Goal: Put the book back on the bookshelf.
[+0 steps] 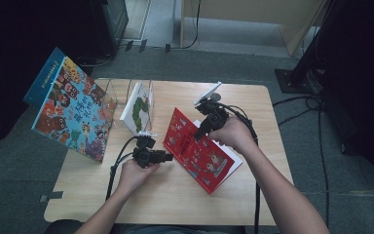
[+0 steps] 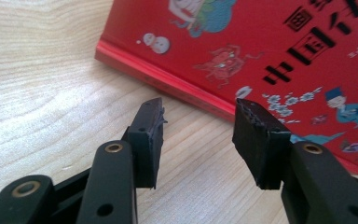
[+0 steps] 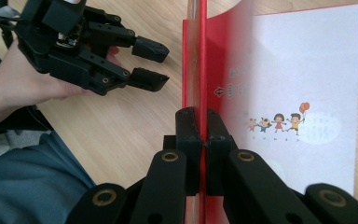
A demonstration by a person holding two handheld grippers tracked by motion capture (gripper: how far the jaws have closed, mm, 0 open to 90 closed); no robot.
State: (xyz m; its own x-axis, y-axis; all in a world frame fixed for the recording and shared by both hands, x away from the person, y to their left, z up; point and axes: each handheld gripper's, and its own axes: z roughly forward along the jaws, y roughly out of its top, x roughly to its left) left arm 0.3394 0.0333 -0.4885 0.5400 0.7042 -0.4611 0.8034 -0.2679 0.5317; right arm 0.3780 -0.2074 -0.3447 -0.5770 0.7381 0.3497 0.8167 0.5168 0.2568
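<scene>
Red cover first: your right gripper has its fingers clamped on the front cover of the red book, pinching that thin board at its edge and holding it lifted off the white first page, so the book lies partly opened on the wooden tabletop, right of centre and toward the near side. Your left gripper sits just left of the book's spine, close to it but not touching; its fingers stand apart at a middling width with nothing between them, pointing at the red edge. Farther left, a white book leans in a clear rack at the far part of the tabletop, and a large colourful book stands tilted at the left edge.
</scene>
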